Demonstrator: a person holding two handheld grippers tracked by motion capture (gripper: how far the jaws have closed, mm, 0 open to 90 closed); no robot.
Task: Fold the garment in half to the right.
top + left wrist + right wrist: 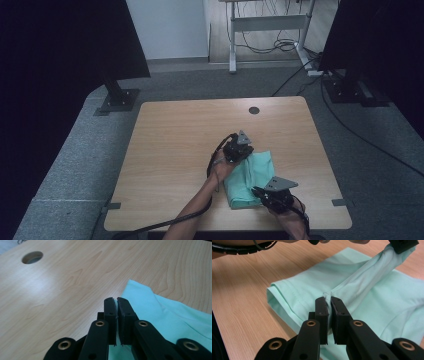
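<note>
A mint-green cloth (248,179) lies folded on the wooden table (180,150), right of centre near the front edge. My left gripper (241,149) sits at the cloth's far corner. In the left gripper view its jaws (116,301) are shut with a thin edge of the cloth (162,312) pinched between them. My right gripper (258,191) is at the cloth's near side, shut on a pinch of the top layer (327,298). In the right gripper view that layer of cloth (367,272) is pulled up into a taut ridge running to the left gripper's jaw tip (403,245).
A round cable hole (254,110) sits near the table's far edge, also in the left gripper view (32,257). Dark panels on stands (117,97) flank the table. A desk frame with cables (270,30) stands behind on the grey floor.
</note>
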